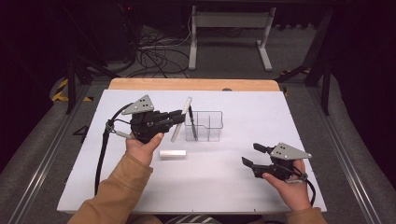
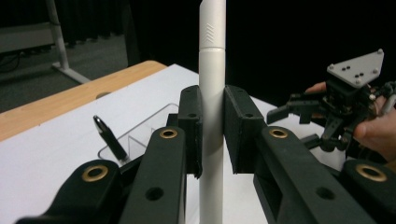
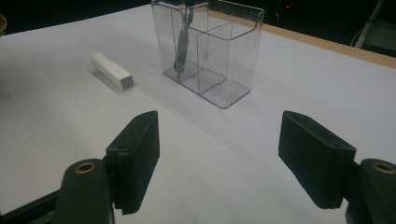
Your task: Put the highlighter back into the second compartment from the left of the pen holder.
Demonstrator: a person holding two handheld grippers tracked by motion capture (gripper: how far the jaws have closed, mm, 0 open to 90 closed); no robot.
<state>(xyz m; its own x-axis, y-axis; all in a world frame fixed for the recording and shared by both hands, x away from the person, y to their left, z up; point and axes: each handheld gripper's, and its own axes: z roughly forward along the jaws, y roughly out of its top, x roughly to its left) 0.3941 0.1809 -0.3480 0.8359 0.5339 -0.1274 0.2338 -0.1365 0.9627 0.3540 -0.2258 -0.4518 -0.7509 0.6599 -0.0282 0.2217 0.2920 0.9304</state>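
Left gripper (image 1: 180, 116) clenched on slim white cylindrical pen (image 1: 182, 119), held at 9 o'clock of clear plastic divided organiser (image 1: 210, 122); right gripper (image 1: 254, 156) released, idle. Risk: mid-shaft grip lets pen pivot, tip catches organiser wall, light box tips

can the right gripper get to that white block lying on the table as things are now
Probably yes. The right gripper is open and empty, and bare table lies between it and the white block; the clear organizer stands off to the side.
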